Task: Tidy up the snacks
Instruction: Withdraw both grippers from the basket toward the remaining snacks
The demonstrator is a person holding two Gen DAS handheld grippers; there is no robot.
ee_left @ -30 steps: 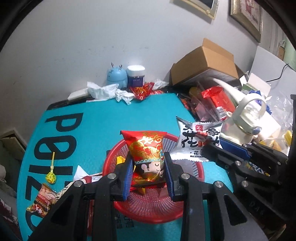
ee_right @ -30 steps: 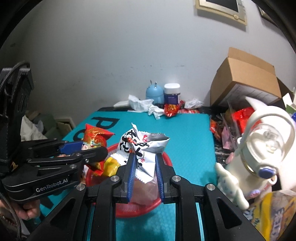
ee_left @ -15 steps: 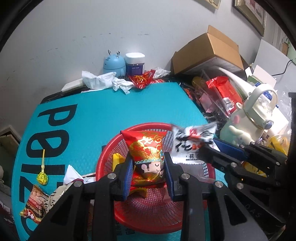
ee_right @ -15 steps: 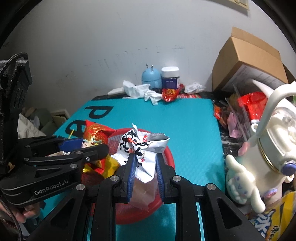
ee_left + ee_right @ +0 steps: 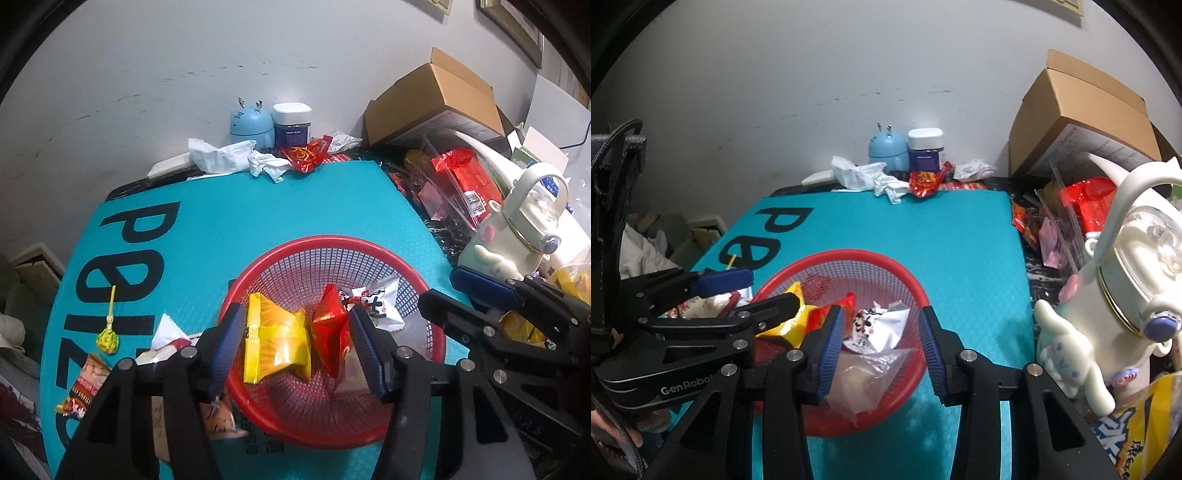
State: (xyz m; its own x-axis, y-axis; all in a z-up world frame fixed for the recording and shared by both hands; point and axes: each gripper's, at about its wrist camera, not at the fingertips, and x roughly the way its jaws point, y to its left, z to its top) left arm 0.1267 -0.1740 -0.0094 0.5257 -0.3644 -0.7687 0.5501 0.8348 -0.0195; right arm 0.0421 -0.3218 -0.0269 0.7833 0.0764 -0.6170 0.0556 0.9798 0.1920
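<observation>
1. Round red plastic mesh basket (image 5: 332, 245), standing near the front edge of the teal foam mat (image 5: 258, 206); both tools hang over it.
2. Left gripper (image 5: 295, 345), jaws just opened and partly apart, gripping nothing. The red-and-gold foil snack packet (image 5: 328, 325) lies loose in the basket below it, beside a yellow foil packet (image 5: 275, 339).
3. Right gripper (image 5: 882, 343), jaws likewise just opened, pads clear of the white printed snack packet (image 5: 875, 326), which rests in the basket on a clear plastic bag (image 5: 864, 376).
4. Snacks still outside the basket lie along the mat's left edge: a yellow-wrapped lollipop (image 5: 108, 334) on a pale stick, its long axis running toward the mat's far edge, and a red-and-white biscuit packet (image 5: 83, 384) near the front-left corner.
5. Deciding relation: these lie left of the left gripper and on the far side of it from the right gripper, so the left hand looks nearer and better placed for the next pickup.
</observation>
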